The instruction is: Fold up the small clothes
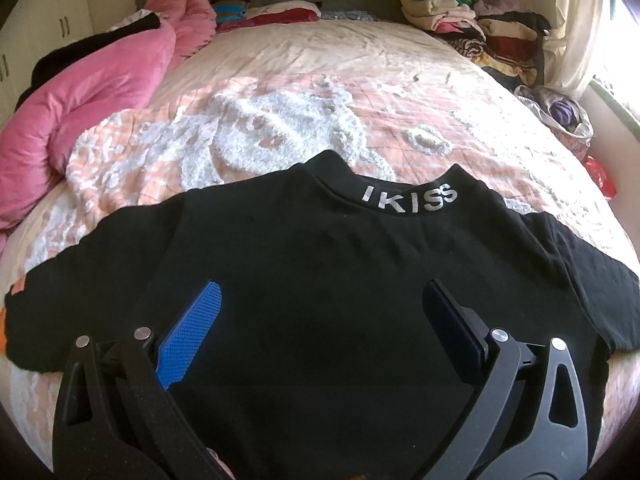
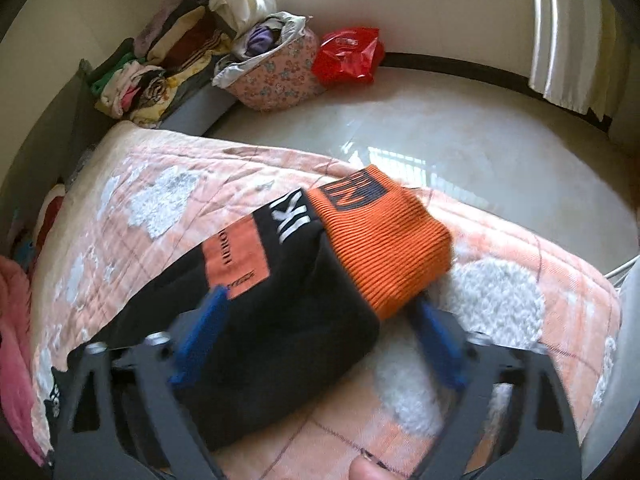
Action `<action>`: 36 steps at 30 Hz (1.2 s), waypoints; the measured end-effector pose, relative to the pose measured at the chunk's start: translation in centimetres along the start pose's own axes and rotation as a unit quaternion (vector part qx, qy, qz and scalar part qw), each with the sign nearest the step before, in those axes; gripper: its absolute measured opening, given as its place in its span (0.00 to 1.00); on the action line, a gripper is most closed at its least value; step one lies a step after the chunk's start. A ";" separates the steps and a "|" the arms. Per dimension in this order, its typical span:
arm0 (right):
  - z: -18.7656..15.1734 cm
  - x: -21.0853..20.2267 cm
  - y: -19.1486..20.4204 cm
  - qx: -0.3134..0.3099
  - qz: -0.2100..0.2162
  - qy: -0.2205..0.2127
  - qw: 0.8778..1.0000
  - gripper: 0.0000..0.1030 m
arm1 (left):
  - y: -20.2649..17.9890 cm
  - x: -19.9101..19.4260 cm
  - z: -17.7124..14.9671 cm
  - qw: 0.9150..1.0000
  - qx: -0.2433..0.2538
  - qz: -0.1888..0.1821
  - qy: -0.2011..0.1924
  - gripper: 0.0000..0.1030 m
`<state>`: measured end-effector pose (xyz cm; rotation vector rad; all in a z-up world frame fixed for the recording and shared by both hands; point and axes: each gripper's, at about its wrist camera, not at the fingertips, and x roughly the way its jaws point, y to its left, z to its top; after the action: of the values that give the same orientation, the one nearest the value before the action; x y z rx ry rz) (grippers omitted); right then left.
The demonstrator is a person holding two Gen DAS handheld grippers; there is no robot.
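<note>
Quilted bed carries the black top spread flat, collar at twelve o'clock, ready for folding. Left gripper hovers wide above its body; right gripper straddles the orange cuff sleeve, jaws unclosed.

The black cotton sweater's lower hem is cut off by the left wrist view's bottom edge; the right gripper is smeared by motion blur.

the black top is matt cloth, its orange cuff ribbed knit; the bedspread is quilted, with fluffy patches; the floor at 1 o'clock is glossy.
</note>
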<state>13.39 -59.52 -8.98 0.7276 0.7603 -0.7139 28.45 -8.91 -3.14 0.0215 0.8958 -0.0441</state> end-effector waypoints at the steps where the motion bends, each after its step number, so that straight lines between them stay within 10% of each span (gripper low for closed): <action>1: 0.1 0.0 -0.1 0.001 0.003 -0.003 1.000 0.55 | 0.1 0.0 -0.1 1.000 -0.001 -0.004 0.000 0.92; 6: 1.1 -0.8 0.4 -0.020 0.055 -0.012 0.998 0.14 | 0.8 -0.1 -0.2 1.000 -0.003 -0.012 0.002 0.92; 21: -0.1 -12.5 10.9 -0.157 0.197 -0.098 0.963 0.12 | 3.7 -3.8 1.1 0.996 -0.029 -0.077 -0.034 0.92; 30: -4.0 -16.2 17.9 -0.225 0.254 -0.095 0.936 0.12 | 6.5 -4.8 1.5 0.995 -0.050 -0.080 -0.039 0.92; 36: -8.7 -16.9 22.7 -0.276 0.279 -0.071 0.917 0.12 | 8.1 -4.2 1.1 0.984 -0.095 -0.151 -0.016 0.92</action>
<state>19.17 -35.28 7.06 0.3355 0.5410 -0.0153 27.08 -0.74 0.88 -0.2934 0.8619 -0.2399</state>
